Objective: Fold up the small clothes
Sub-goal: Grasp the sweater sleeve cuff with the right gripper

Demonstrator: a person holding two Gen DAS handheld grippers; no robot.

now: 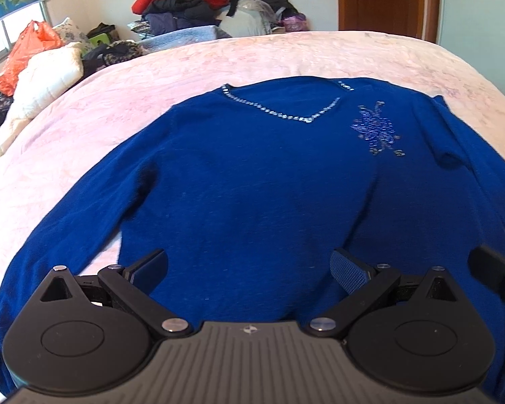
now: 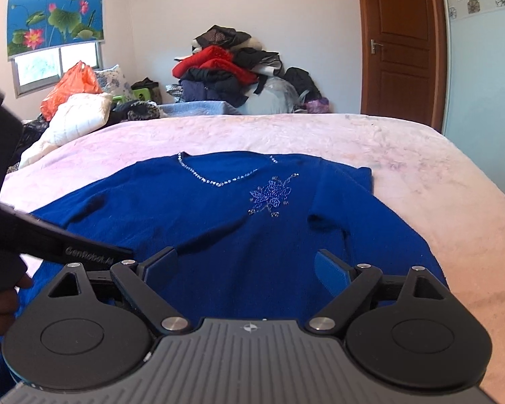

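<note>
While the blue sweater (image 1: pixel 252 175) lies flat mid-frame and both the left gripper (image 1: pixel 249 266) and right gripper (image 2: pixel 245 266) gape empty, we should pinch its hem evenly.

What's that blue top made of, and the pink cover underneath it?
The blue sweater looks like a soft, matte fine knit, perhaps wool or acrylic, with shiny beads along its neckline. The pink bedspread looks like plush fleece, going by its crinkled, fuzzy surface.
</note>
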